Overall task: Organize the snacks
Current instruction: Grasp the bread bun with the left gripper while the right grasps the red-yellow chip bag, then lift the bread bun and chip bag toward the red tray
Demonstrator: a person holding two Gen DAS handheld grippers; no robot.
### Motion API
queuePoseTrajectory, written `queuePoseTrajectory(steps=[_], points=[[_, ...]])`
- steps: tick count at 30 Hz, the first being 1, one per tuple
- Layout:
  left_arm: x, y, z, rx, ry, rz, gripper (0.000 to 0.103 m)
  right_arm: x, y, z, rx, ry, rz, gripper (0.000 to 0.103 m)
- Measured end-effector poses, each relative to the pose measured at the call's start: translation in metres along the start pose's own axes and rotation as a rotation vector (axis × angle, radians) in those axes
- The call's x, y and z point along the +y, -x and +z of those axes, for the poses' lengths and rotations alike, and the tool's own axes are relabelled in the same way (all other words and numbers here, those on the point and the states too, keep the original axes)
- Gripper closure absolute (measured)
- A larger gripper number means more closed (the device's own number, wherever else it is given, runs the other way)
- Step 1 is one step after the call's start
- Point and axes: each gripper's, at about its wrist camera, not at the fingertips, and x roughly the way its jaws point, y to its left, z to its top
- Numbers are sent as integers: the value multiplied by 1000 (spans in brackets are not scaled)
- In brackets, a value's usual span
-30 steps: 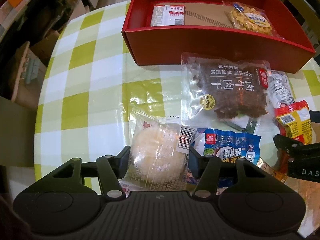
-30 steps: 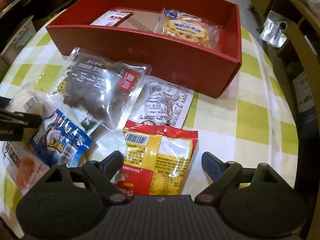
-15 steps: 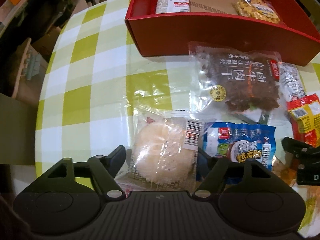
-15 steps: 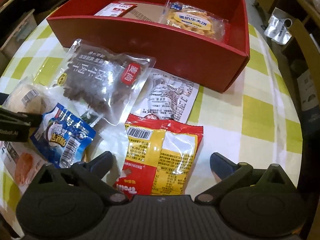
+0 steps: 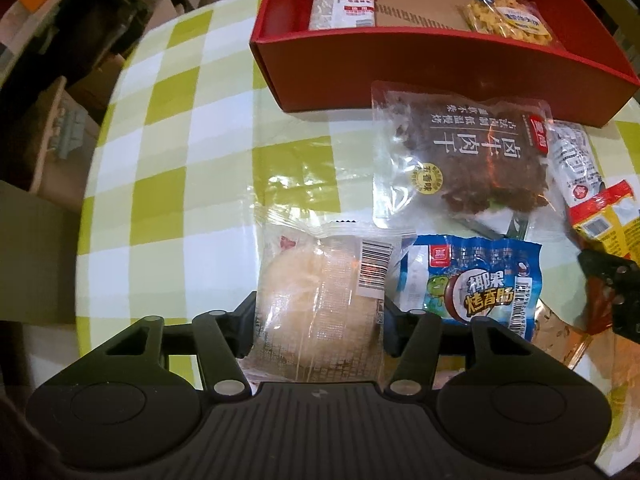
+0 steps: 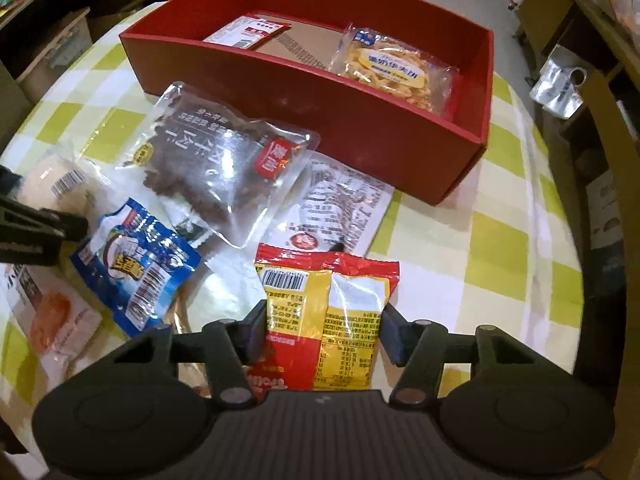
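Note:
My left gripper (image 5: pixel 316 320) is closing, and its pads press the sides of a clear packet with a pale round bun (image 5: pixel 320 288) lying on the checked tablecloth. My right gripper (image 6: pixel 322 332) is closing too; its pads squeeze a red and yellow snack packet (image 6: pixel 324 312), which creases down the middle. The red box (image 5: pixel 400 68) stands at the far side and holds a white and red packet (image 5: pixel 344 12) and a yellow biscuit packet (image 5: pixel 504 16). A dark jerky packet (image 5: pixel 464 156) and a blue sausage packet (image 5: pixel 472 280) lie between the grippers.
A white printed packet (image 6: pixel 344 208) lies under the jerky packet's edge, near the box's front wall. An orange and white packet (image 6: pixel 52 312) sits at the near left. The round table (image 5: pixel 168 168) drops off at the left; shelves and cartons stand beyond it.
Both grippers widened half a second ago and have now closed in: the left on the bun packet, the right from wide open onto the red and yellow packet. Neither hand has shifted much.

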Motion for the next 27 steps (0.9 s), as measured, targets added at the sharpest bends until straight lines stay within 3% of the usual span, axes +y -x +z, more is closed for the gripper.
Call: queuePoseTrajectory(steps=[14,27], points=[[-15,27,-6,-73,-28,79,39,0,33,8,-113,18,-52,38],[-21,47,3,-141,-24,71,39,0,53,18,-177,4,-34,38]])
